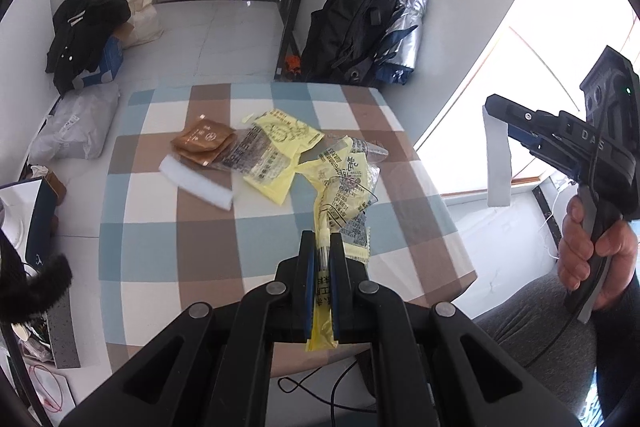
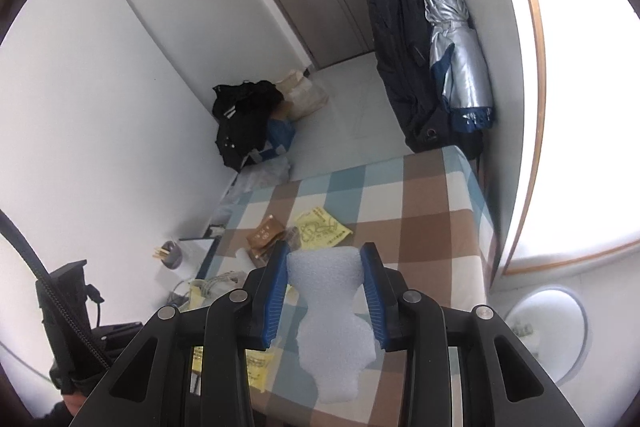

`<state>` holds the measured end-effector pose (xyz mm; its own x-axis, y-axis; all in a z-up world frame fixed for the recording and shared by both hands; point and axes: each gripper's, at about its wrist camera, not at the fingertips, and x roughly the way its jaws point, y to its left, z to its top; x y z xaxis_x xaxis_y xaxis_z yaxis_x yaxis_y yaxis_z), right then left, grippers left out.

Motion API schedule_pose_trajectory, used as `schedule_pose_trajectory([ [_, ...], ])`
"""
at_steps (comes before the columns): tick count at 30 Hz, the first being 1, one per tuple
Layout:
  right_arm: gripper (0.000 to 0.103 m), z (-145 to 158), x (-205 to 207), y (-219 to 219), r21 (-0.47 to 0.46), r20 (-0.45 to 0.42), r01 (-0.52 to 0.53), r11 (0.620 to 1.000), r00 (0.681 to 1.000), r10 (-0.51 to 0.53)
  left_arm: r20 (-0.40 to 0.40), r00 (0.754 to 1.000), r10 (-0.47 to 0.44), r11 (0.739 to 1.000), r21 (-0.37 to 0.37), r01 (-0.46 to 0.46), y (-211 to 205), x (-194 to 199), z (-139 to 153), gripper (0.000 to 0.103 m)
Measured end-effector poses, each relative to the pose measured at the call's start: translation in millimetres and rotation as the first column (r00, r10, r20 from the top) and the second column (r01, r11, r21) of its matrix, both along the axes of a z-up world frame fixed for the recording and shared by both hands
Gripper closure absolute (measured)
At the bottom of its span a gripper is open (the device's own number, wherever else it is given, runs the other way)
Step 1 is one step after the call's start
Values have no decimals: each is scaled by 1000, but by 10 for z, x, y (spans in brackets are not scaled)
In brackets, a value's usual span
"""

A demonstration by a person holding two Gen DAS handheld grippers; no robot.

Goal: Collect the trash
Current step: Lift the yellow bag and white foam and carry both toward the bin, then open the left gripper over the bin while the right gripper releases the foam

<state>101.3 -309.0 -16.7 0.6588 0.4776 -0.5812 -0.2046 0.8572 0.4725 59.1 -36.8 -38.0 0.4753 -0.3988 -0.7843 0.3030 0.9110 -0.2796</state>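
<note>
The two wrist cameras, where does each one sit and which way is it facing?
Left wrist: on the left gripper, looking down at the checked table; gripper shut on a yellow wrapper; right hand shows.
Right wrist: on the right gripper, holding white foam, facing the table.
Shared: table, brown packet, umbrella.

Left tongs, matte black linkage arms, round silver pivot screws, blue ribbed pads, right tongs alike, black pistol-grip handle, white "DAS" lettering, green indicator light, black cable, grey trousers
</note>
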Motion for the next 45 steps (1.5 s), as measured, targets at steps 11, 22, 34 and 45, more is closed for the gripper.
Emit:
schedule_pose_trajectory([
  [11,68,344,-453,-623,34,89,122,992,988,-124,59,995,-87,996,-29,88,-650,97,432,101],
  [22,68,286,-811,-1563,8,93,299,954,950,-298,57,971,-234,971,-36,236,-1639,281,471,101],
  [34,68,-484,-870,-2469,-14,-42,455,890,889,-455,-20,926,-377,926,14,378,-2703,501,10,101],
  [45,68,-1426,-681,-2827,14,-217,531,847,829,-516,-192,881,-432,883,110,457,-3438,763,-707,101],
])
